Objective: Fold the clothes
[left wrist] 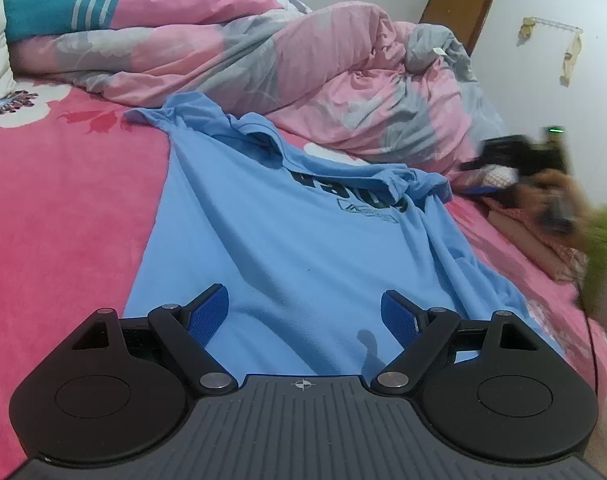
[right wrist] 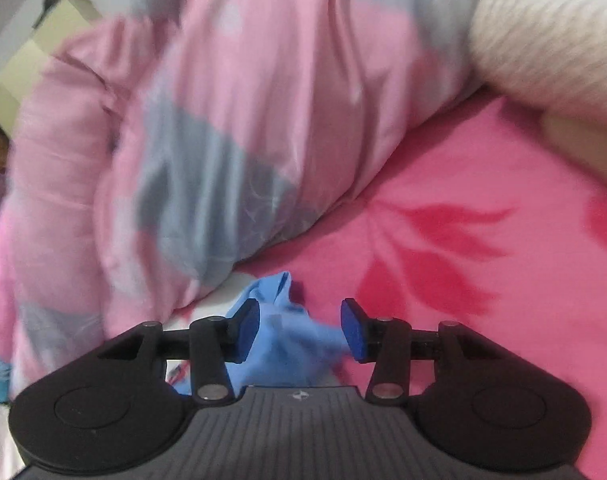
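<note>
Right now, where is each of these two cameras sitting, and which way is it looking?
Left wrist: sits on the left gripper, looking along its wide-open fingers over the blue T-shirt toward the pink quilt.
Right wrist: sits on the right gripper, looking at bunched shirt cloth between parted fingers, quilt behind.
Shared: T-shirt, quilt, pink bedsheet; the left view also shows the blurred right gripper.
</note>
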`<state>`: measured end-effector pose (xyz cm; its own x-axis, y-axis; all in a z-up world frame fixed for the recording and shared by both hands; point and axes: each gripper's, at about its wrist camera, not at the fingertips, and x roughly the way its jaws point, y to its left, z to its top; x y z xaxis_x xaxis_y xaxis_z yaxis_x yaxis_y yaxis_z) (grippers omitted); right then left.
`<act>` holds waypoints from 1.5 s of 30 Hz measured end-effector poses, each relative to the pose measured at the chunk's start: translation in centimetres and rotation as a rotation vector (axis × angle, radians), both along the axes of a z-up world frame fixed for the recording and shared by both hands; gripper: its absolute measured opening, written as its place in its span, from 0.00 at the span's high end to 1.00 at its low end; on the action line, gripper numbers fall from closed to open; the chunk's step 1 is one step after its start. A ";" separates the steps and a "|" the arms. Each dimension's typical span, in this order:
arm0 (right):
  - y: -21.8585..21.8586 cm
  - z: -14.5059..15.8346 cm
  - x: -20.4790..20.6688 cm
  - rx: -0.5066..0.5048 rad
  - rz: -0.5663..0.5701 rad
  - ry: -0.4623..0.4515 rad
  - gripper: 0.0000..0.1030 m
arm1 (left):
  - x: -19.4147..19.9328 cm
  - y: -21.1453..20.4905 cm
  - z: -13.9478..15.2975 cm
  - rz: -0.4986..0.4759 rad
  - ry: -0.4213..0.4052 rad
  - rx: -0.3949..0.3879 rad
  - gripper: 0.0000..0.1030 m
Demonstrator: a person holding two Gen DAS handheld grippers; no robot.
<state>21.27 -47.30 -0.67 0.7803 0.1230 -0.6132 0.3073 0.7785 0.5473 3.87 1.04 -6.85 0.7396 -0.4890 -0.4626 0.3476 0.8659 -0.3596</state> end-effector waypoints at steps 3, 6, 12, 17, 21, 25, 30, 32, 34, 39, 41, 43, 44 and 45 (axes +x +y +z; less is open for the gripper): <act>-1.0 3.0 -6.5 0.075 0.013 -0.061 0.43 | 0.0 0.1 0.0 0.005 -0.001 -0.004 0.18; -2.1 6.3 -12.7 0.162 0.031 -0.131 0.40 | 0.0 0.1 0.0 0.007 -0.001 -0.006 0.18; -1.7 14.5 -23.3 0.054 0.027 -0.221 0.33 | 0.0 0.1 0.0 0.011 -0.002 -0.010 0.18; -0.3 20.8 -33.4 -0.154 -0.037 -0.326 0.16 | 0.1 0.2 -0.1 0.012 -0.004 -0.011 0.18; 2.6 22.4 -38.4 -0.280 -0.028 -0.404 0.01 | -0.2 0.7 0.0 0.019 -0.009 -0.037 0.18; 5.0 19.4 -37.8 -0.238 0.057 -0.376 0.00 | -1.5 1.3 1.2 0.054 -0.030 -0.035 0.17; 8.3 13.5 -33.6 -0.145 0.199 -0.257 0.02 | -4.5 1.9 3.5 0.062 -0.053 0.066 0.17; 10.0 11.1 -31.6 -0.106 0.266 -0.207 0.04 | -5.9 2.6 3.9 0.072 -0.045 0.095 0.17; 11.7 8.9 -29.9 -0.078 0.332 -0.162 0.13 | -6.9 3.5 4.0 0.100 -0.026 0.114 0.17; 15.9 5.4 -26.8 -0.077 0.471 -0.099 0.28 | -8.0 5.7 3.4 0.205 -0.003 0.161 0.41; 16.8 4.7 -26.1 -0.089 0.496 -0.086 0.30 | -7.6 6.2 2.9 0.229 0.019 0.176 0.46; 17.6 4.2 -25.7 -0.120 0.506 -0.079 0.34 | -7.1 6.4 2.4 0.229 0.046 0.168 0.49; 17.6 4.1 -25.7 -0.151 0.488 -0.076 0.34 | -6.9 6.4 2.1 0.222 0.054 0.161 0.50; 17.1 3.9 -25.8 -0.179 0.454 -0.070 0.34 | -6.8 6.3 2.0 0.215 0.051 0.159 0.50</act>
<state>-4.58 -30.17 3.27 0.7127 0.3578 -0.6034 -0.1174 0.9089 0.4002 -2.98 7.36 -4.84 0.7920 -0.2416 -0.5607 0.1347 0.9649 -0.2256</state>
